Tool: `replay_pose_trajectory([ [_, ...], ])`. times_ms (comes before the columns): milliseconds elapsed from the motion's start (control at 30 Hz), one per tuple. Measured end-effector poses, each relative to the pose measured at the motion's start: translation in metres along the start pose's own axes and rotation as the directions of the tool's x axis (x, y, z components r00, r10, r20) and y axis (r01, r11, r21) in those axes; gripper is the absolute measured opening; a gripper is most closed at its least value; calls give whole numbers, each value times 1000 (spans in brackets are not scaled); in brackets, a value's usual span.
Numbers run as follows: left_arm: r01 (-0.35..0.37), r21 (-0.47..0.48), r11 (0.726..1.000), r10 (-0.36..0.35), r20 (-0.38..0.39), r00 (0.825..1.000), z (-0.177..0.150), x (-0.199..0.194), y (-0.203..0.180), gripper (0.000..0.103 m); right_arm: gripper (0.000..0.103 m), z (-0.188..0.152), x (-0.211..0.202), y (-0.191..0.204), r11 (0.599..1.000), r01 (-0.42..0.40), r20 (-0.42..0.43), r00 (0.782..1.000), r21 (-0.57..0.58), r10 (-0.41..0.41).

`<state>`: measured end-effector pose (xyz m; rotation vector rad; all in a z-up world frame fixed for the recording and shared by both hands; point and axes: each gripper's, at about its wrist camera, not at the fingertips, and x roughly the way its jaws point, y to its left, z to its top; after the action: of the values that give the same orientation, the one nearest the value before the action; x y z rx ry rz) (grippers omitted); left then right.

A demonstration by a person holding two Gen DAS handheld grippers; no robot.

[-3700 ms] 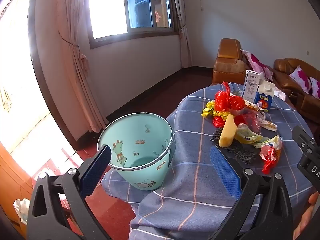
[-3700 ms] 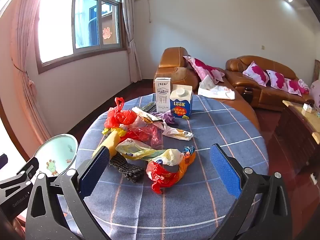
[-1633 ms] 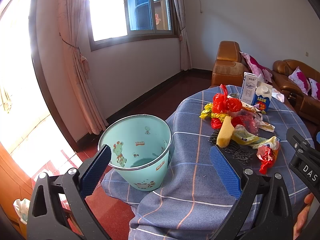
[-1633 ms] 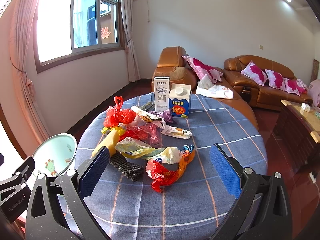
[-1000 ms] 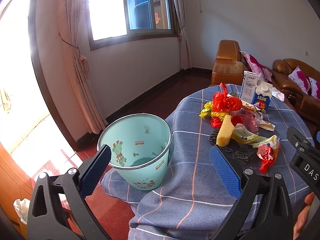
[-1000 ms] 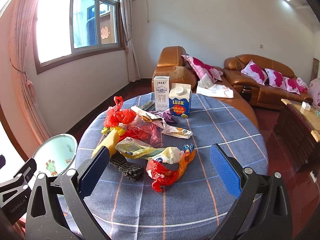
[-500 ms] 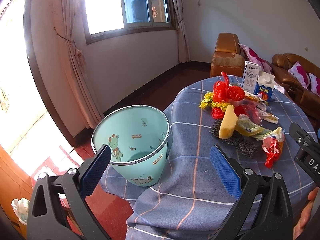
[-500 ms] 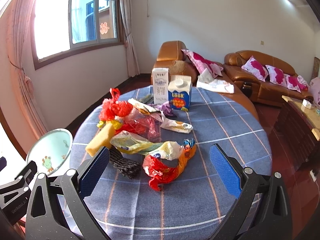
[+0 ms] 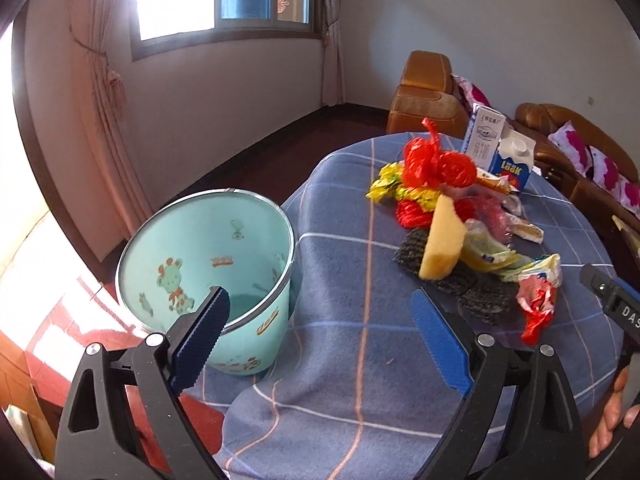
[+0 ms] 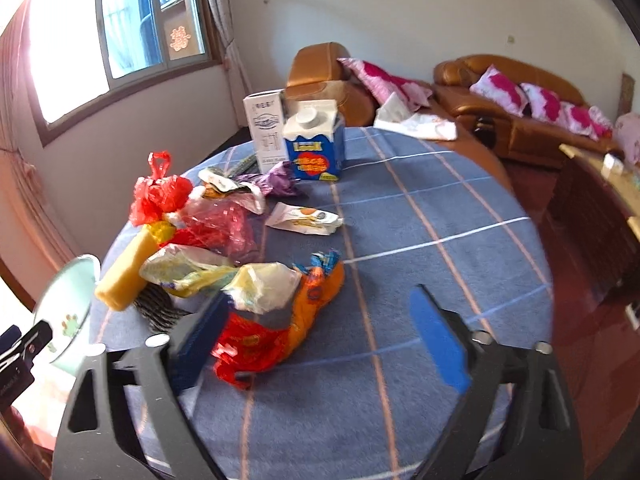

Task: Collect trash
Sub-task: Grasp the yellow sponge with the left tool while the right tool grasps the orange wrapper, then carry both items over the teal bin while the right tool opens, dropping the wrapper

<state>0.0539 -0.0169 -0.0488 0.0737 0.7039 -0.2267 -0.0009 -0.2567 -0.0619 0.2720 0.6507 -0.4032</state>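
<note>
A mint bin [image 9: 208, 264] with cartoon prints stands at the left rim of the round table [image 9: 360, 320]. A trash heap lies on the blue plaid cloth: a red bag [image 9: 436, 162], a yellow sponge [image 9: 442, 240], a dark scouring pad [image 9: 472, 284] and a red-orange wrapper [image 9: 536, 304]. My left gripper [image 9: 320, 336] hovers beside the bin, its jaws closing on nothing. In the right wrist view, my right gripper [image 10: 320, 340] is low over the red-orange wrapper [image 10: 280, 332]. That wrapper lies between the closing jaws near the left finger [image 10: 200, 344], and the pads do not press it.
Two cartons [image 10: 312, 144] stand at the table's far side, with a white wrapper [image 10: 304, 220] nearer. Brown sofas [image 10: 508, 96] with pink cushions sit behind, and a wooden cabinet [image 10: 600, 200] is at the right. A person's hand [image 9: 612, 420] shows at the lower right.
Both grippers have moved forward and down toward the table, and the trash looks larger. The jaws of both stand slightly narrower. The right view is now blurred by motion.
</note>
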Motion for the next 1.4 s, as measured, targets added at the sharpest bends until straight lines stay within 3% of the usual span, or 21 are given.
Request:
replay_pose_trajectory([
  [100, 43, 52, 998, -43, 3, 999, 15, 7, -21, 90, 85, 4, 8, 5, 1000, -19, -24, 1000, 2, 19],
  [167, 67, 72, 995, -67, -5, 998, 23, 13, -34, 88, 76, 6, 13, 9, 999, -41, -35, 999, -8, 41],
  [267, 99, 113, 989, -96, -33, 995, 32, 29, -51, 83, 75, 10, 20, 8, 998, -55, -51, 997, -2, 55],
  [400, 122, 131, 984, -113, -75, 991, 39, 50, -67, 80, 74, 11, 30, -19, 997, -4, -73, 997, 76, 10],
  [467, 127, 144, 981, -115, -88, 989, 41, 59, -73, 73, 62, 9, 33, -29, 995, 5, -93, 996, 99, 4],
  [600, 143, 149, 978, -126, -115, 985, 44, 74, -80, 68, 56, 3, 42, -34, 992, -28, -162, 986, 122, 47],
  [733, 169, 135, 976, -149, -146, 978, 45, 87, -82, 44, 50, -1, 57, -19, 989, -90, -210, 971, 116, 113],
  [767, 185, 125, 975, -165, -157, 974, 45, 89, -81, 36, 43, -2, 62, -16, 987, -103, -228, 965, 123, 129],
  [833, 208, 103, 973, -190, -162, 968, 44, 90, -78, 32, 28, -5, 70, -14, 983, -115, -259, 954, 140, 149],
  [867, 215, 95, 972, -199, -151, 968, 44, 89, -75, 30, 17, -5, 69, -14, 985, -108, -250, 958, 133, 139],
  [967, 233, 85, 969, -222, -115, 968, 46, 80, -69, 29, 16, -5, 64, -17, 981, -120, -248, 956, 149, 155],
  [1100, 253, 68, 965, -249, -62, 967, 50, 56, -58, 29, 16, 7, 37, -26, 988, -66, -151, 985, 141, 88],
  [1267, 203, 82, 976, -203, -12, 979, 50, 27, -43, 29, 16, 26, 5, -21, 998, 43, -9, 999, 53, -43],
  [1400, 161, 53, 986, -161, -5, 987, 48, 14, -20, 29, 16, 37, -5, -6, 1000, 2, 20, 1000, 16, -2],
])
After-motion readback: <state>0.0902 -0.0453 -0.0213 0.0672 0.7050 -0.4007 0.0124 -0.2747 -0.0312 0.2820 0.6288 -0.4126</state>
